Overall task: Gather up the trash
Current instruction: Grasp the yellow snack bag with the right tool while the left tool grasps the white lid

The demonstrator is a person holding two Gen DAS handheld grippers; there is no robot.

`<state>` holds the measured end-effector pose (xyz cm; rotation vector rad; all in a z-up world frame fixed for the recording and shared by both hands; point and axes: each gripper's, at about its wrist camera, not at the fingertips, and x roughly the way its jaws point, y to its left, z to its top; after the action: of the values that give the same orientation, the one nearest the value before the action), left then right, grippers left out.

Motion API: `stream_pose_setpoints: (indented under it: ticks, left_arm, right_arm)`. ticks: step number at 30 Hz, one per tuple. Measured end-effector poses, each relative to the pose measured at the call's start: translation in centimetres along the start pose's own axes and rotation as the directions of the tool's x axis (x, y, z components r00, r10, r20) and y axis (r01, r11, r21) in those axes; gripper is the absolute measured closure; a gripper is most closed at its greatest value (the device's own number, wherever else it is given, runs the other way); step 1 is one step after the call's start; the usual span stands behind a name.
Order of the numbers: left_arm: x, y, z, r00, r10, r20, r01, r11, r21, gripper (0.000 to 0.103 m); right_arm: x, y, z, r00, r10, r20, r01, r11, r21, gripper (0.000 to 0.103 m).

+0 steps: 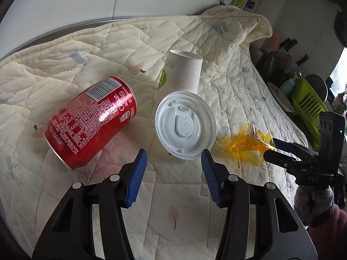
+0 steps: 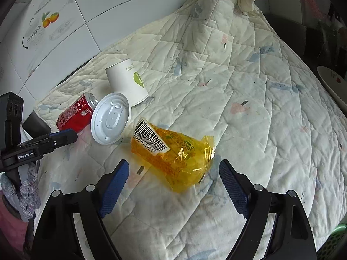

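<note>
A red Coke can (image 1: 91, 121) lies on its side on the quilt (image 1: 65, 49). A white plastic lid (image 1: 185, 124) leans against an upside-down white paper cup (image 1: 184, 73). My left gripper (image 1: 173, 158) is open, just short of the lid's near edge. A crumpled yellow wrapper (image 2: 173, 151) with a barcode label lies right of the lid. My right gripper (image 2: 173, 171) is open with its fingertips on either side of the wrapper's near end, apart from it. The can (image 2: 73, 117), lid (image 2: 110, 119) and cup (image 2: 128, 80) also show in the right wrist view.
The cream quilt (image 2: 249, 86) covers the whole work surface and bunches up at the far end. A white bowl (image 1: 279, 97), a green rack (image 1: 308, 101) and bottles stand beyond the quilt's right edge. A tiled wall (image 2: 54, 21) runs along the left.
</note>
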<state>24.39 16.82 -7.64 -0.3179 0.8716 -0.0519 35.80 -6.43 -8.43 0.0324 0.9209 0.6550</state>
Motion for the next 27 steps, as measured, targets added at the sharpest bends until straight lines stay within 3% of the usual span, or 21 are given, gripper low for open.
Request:
stream_pose_setpoints:
  ticks: [8, 16, 20, 27]
  left_arm:
    - [2.5, 0.6, 1.3, 1.000, 0.014, -0.027, -0.015, 0.999, -0.028, 0.052]
    - [4.6, 1.0, 2.5, 0.999, 0.017, -0.046, -0.020, 0.998, -0.060, 0.061]
    - [5.2, 1.4, 2.6, 0.998, 0.020, -0.056, -0.023, 0.998, -0.066, 0.069]
    - [5.8, 1.4, 2.6, 0.998, 0.026, -0.063, -0.030, 0.997, -0.072, 0.069]
  right_arm:
    - [2.2, -0.7, 0.8, 0.998, 0.058, -0.029, -0.057, 0.998, 0.018, 0.019]
    - [1.8, 0.9, 0.1, 0.999, 0.039, -0.014, -0.040, 0.998, -0.047, 0.034]
    - [1.0, 1.5, -0.5, 1.000, 0.020, 0.002, -0.019, 0.997, -0.072, 0.037]
    - [-1.1, 2.1, -1.6, 0.999, 0.003, 0.032, -0.001, 0.998, -0.071, 0.040]
